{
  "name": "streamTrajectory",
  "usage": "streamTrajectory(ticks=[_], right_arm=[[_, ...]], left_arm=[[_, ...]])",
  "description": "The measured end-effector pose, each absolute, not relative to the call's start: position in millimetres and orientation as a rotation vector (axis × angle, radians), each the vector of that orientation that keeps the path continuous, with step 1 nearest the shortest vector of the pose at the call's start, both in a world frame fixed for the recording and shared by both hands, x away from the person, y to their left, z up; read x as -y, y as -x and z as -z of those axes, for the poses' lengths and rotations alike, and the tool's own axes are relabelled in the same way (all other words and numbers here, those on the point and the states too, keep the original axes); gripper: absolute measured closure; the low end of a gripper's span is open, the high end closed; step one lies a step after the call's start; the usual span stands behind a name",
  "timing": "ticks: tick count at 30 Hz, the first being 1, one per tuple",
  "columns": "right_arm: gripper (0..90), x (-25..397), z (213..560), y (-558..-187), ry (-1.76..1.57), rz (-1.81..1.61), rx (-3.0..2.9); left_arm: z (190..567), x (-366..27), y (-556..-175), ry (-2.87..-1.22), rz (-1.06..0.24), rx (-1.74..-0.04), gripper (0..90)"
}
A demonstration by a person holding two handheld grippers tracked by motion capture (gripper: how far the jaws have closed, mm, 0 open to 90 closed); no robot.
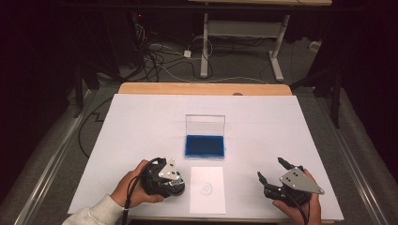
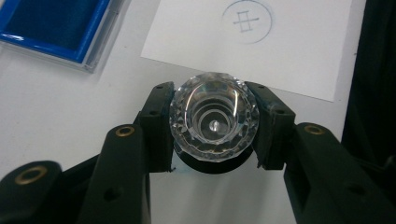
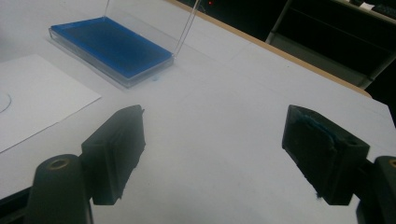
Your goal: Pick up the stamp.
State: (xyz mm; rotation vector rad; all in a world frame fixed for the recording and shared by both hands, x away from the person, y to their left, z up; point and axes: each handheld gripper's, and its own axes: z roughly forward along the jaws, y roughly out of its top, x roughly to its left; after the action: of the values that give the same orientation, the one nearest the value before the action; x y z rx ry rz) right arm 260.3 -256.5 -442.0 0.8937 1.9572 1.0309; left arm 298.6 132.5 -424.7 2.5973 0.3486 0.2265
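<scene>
White covering spreads over the table [image 1: 141, 122] in front of you, with dark floor, loose cables and another desk's legs beyond its far edge. Your left gripper [image 2: 212, 128] is clamped on a faceted clear-topped stamp [image 2: 214, 122] near the front edge, just left of the paper sheet [image 1: 207, 190] bearing a round printed mark [image 1: 206, 189] (blue, faint). Behind the sheet sits the open blue ink pad [image 1: 204, 146], lid upright, while your right gripper [image 1: 270, 169] waits well apart, jaws wide and empty.
</scene>
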Motion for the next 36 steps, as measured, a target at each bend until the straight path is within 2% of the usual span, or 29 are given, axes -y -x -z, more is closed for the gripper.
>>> streamTrajectory(ticks=[5, 17, 36], right_arm=[[21.2, 256.5, 442.2, -261.0, -0.900, -1.029, -1.957], [20.6, 259.2, 443.0, -263.2, -0.903, -1.032, -1.960], [18.0, 250.3, 442.6, -268.8, -0.868, -1.060, -1.984]], left_arm=[[425.6, -134.4, -295.3, -2.585, -0.230, -0.339, 54.4], [422.1, -158.4, -297.1, -2.471, -0.307, -0.443, 54.5], [418.5, -180.1, -296.5, -2.450, -0.325, -0.521, 54.5]])
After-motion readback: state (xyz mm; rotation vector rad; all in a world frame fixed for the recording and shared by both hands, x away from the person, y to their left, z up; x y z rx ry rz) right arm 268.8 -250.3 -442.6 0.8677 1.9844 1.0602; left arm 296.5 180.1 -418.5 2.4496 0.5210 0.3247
